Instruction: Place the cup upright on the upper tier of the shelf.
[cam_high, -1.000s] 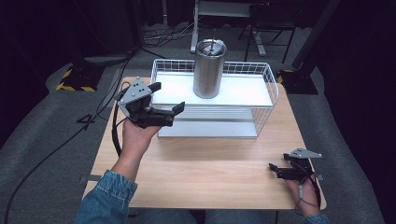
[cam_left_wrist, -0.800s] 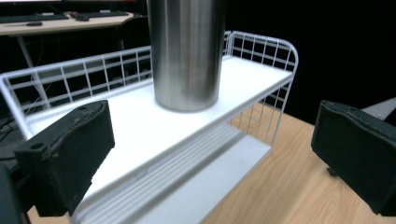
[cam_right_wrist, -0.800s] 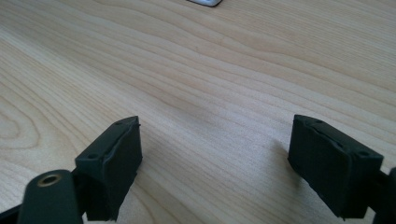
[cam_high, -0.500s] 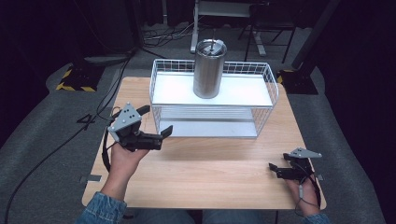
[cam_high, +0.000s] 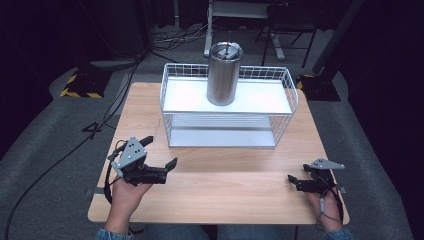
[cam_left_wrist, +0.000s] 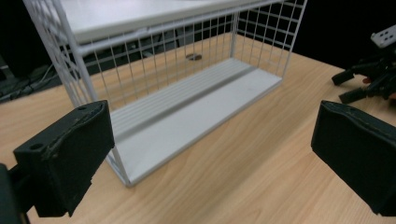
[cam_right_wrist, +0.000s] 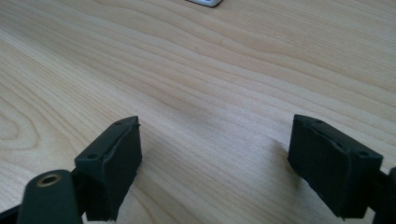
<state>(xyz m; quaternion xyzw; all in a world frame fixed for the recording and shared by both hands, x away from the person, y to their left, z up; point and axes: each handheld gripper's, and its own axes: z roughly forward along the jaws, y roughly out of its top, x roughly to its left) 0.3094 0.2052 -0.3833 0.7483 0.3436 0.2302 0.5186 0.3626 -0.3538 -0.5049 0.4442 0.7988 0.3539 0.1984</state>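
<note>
The table (cam_high: 225, 185) is bright under light from above, and the room around it is dark. Up close, the black tongs look a little blurry, with soft shadows beside them.

In the left gripper view the wire shelf rack (cam_left_wrist: 177, 88) is cut off by the top edge, so its upper shelf shows as a sliver and whatever stands there is out of frame; a small dark spot (cam_left_wrist: 193, 57) behind the mesh is too small to identify; the right gripper (cam_left_wrist: 369, 77) runs off the right edge; in the right gripper view a white corner (cam_right_wrist: 205, 2) is clipped at the top; in the high view the tumbler (cam_high: 224, 73) hides part of the rack's rear wall.
</note>
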